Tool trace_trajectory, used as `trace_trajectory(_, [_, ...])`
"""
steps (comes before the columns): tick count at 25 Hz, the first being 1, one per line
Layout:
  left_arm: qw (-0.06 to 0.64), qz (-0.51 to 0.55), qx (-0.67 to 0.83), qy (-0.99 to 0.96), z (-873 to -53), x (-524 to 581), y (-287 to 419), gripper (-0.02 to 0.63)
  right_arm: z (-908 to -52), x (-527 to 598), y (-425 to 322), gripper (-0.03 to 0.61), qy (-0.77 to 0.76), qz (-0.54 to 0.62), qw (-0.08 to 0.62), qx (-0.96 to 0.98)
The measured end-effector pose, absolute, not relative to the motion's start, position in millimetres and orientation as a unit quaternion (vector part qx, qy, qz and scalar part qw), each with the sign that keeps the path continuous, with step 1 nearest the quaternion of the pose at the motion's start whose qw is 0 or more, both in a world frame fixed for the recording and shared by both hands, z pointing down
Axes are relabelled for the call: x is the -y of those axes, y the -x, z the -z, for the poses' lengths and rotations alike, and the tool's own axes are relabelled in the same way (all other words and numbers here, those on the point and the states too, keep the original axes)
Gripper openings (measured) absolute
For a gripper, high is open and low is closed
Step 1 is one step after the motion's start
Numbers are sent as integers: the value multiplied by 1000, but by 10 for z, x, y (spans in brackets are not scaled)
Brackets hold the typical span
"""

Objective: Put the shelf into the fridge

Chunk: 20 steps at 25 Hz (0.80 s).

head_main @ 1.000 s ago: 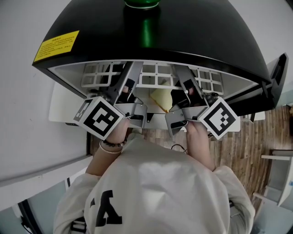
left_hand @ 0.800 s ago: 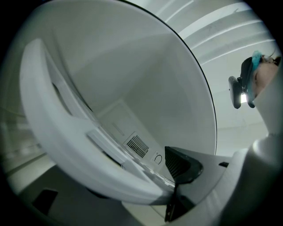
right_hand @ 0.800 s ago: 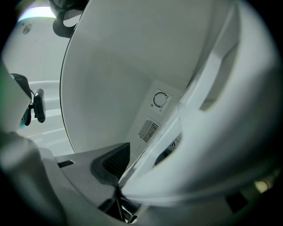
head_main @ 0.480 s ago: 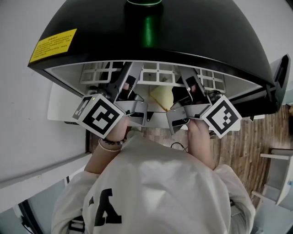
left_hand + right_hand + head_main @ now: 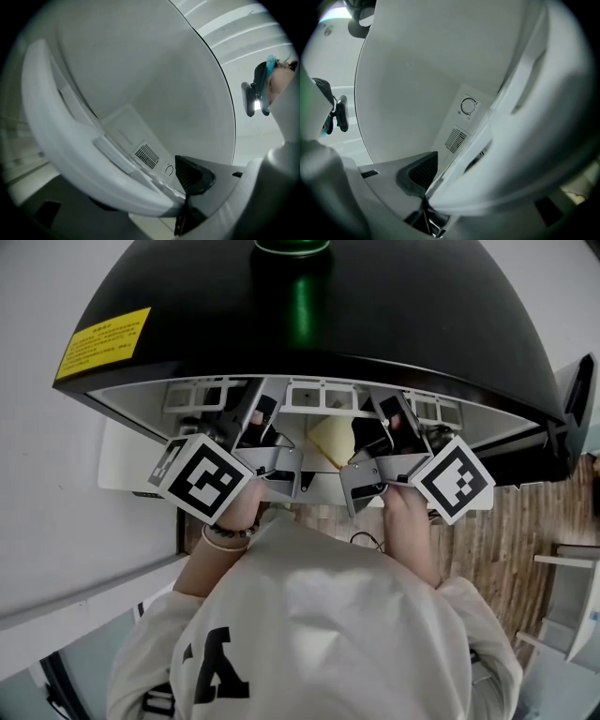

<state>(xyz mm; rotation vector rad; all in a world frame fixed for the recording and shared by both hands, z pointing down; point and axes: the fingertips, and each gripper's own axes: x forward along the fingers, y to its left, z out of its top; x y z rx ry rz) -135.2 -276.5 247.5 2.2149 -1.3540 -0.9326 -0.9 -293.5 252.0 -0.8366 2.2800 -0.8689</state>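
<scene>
Both sets of jaws clamped on the shelf's near rim: left gripper left of centre, right gripper right of it. The shelf's long axis runs left-right and it sits partly inside the fridge. I'd push straight far, both sides evenly.

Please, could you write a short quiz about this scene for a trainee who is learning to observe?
1. True or false: the left gripper and the right gripper are each shut on the shelf.
2. The label on the fridge is: A red, B yellow, C blue.
3. Fill in: the shelf is ___ in colour.
Key: 1 true; 2 B; 3 white.
</scene>
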Motion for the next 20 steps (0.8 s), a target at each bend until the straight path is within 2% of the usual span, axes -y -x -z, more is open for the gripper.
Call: trace_trajectory(20, [187,329,480,-791,-2452,2826,1353,310,-2504,3007,15,170,320,319,284,-846])
